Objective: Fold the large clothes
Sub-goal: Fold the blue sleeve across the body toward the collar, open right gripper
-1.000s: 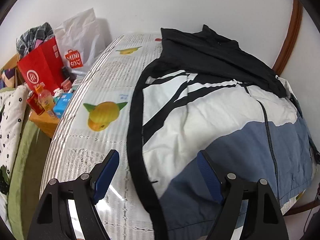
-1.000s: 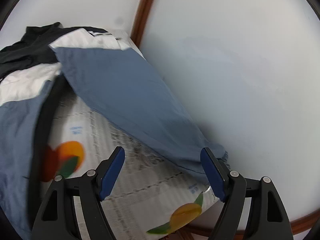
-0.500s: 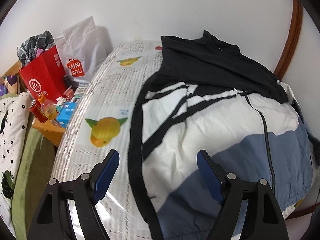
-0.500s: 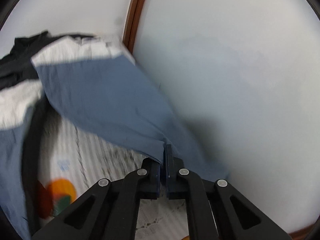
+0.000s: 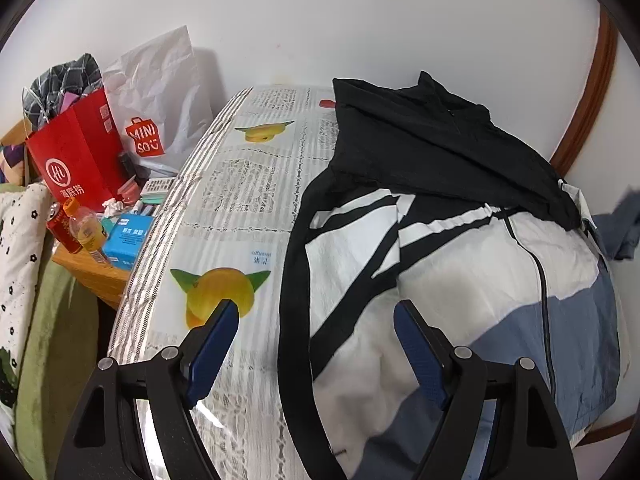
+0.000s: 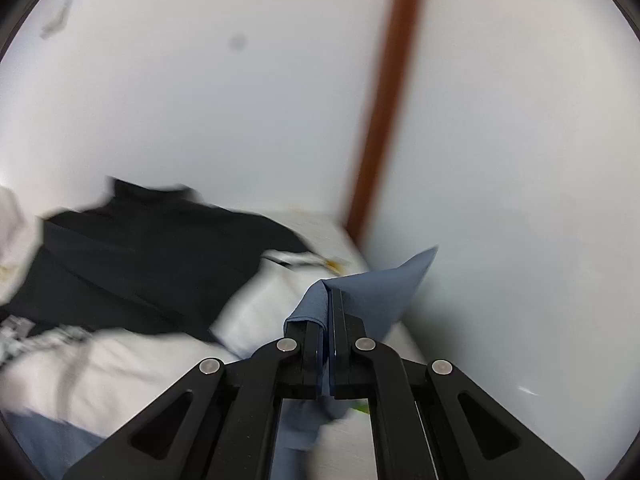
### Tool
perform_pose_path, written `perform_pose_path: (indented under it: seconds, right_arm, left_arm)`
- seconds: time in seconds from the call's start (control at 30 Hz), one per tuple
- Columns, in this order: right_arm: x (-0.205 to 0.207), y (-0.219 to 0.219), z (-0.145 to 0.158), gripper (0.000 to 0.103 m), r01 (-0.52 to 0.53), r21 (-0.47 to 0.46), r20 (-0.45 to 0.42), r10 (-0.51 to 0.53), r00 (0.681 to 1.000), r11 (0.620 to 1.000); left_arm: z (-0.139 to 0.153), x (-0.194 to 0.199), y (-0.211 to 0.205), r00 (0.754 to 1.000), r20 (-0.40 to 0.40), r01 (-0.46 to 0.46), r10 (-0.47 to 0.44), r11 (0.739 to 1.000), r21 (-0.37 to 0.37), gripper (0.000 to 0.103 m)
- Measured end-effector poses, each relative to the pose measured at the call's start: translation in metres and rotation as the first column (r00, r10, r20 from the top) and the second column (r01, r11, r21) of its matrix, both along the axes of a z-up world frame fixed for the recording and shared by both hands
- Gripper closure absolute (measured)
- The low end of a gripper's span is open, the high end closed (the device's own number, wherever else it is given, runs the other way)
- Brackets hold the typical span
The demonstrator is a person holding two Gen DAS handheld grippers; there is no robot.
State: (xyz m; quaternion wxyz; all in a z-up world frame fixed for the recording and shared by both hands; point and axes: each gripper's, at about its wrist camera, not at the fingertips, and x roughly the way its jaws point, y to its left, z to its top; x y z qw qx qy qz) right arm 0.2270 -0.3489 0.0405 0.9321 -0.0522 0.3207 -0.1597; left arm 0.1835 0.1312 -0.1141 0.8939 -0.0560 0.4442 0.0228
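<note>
A black, white and blue jacket (image 5: 460, 280) lies front-up on a table (image 5: 224, 208) covered in a fruit-print cloth, its collar toward the wall and its zip running down the middle. At the jacket's far right edge, the right gripper (image 6: 329, 304) has its jaws pressed together on the blue sleeve (image 6: 372, 292), with a fold of the cloth pinched between the pads and the rest hanging below, lifted clear of the jacket's body. The left gripper (image 5: 316, 340) hovers over the jacket's near left side, jaws spread wide and nothing between them.

The risks, as they appear from here: the pinch takes in only a thin fold near the sleeve's end, so a quick swing across the jacket could pull the slick fabric out of the pads and drop the sleeve short of the zip. The right wrist view is blurred, which suggests fast travel; that speed could also drag the jacket's body toward the wall and ruck the white chest panel. With nothing pinning the jacket's left side, the whole garment may slide on the glossy cloth. A red bag (image 5: 76, 164), bottles and boxes crowd the stand to the left of the jacket, beyond the table's edge, and could be knocked if the open gripper strays that way.
</note>
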Motion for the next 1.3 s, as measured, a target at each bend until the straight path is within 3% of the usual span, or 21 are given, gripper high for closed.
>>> perform_pose_path:
  seconds: [0.2, 0.4, 0.53, 0.67, 0.73, 0.8, 0.87, 0.9, 1.0, 1.2, 1.3]
  right_arm:
    - [0.058, 0.091, -0.001, 0.101, -0.203, 0.025, 0.038, 0.202, 0.979, 0.979]
    - [0.102, 0.179, -0.031, 0.101, -0.397, 0.058, 0.004, 0.397, 0.918, 0.916]
    - [0.117, 0.221, -0.064, 0.101, -0.459, 0.071, -0.066, 0.464, 0.884, 0.885]
    - [0.122, 0.235, -0.099, 0.1, -0.467, 0.065, -0.136, 0.472, 0.871, 0.882]
    - [0.119, 0.234, -0.113, 0.088, -0.462, 0.082, -0.159, 0.469, 0.869, 0.883]
    - [0.118, 0.229, -0.122, 0.049, -0.437, 0.099, -0.195, 0.449, 0.872, 0.894]
    - [0.117, 0.222, -0.129, 0.031, -0.403, 0.089, -0.205, 0.413, 0.888, 0.911]
    - [0.117, 0.222, -0.131, 0.026, -0.396, 0.087, -0.206, 0.406, 0.89, 0.914]
    - [0.105, 0.204, -0.129, 0.015, -0.385, 0.095, -0.222, 0.396, 0.891, 0.918]
    - [0.059, 0.175, -0.126, 0.014, -0.361, 0.096, -0.242, 0.374, 0.895, 0.927]
    - [0.024, 0.158, -0.117, 0.014, -0.319, 0.058, -0.212, 0.324, 0.922, 0.946]
  left_arm:
    - [-0.011, 0.009, 0.009, 1.0, -0.024, -0.007, 0.007, 1.0, -0.024, 0.025]
    - [-0.021, 0.015, 0.018, 0.999, -0.05, -0.023, 0.021, 0.999, -0.033, 0.025]
    - [-0.023, 0.018, 0.017, 0.998, -0.065, -0.005, 0.003, 1.0, -0.022, 0.025]
    - [-0.019, 0.018, 0.019, 0.998, -0.062, 0.001, -0.002, 1.0, -0.019, 0.025]
    - [-0.018, 0.017, 0.019, 0.998, -0.061, 0.003, -0.004, 1.0, -0.019, 0.025]
    - [-0.018, 0.016, 0.018, 0.998, -0.062, 0.007, -0.008, 1.0, -0.015, 0.025]
    - [-0.018, 0.015, 0.015, 0.998, -0.065, 0.011, -0.012, 1.0, -0.015, 0.025]
    - [-0.017, 0.014, 0.014, 0.998, -0.065, 0.014, -0.015, 1.0, -0.015, 0.025]
    - [-0.012, 0.01, 0.007, 0.998, -0.059, 0.03, -0.03, 1.0, -0.009, 0.025]
    - [0.004, -0.004, -0.007, 0.999, -0.018, 0.05, -0.05, 0.999, 0.008, 0.025]
    - [0.014, -0.013, -0.015, 0.998, 0.01, 0.058, -0.058, 0.998, 0.017, 0.025]
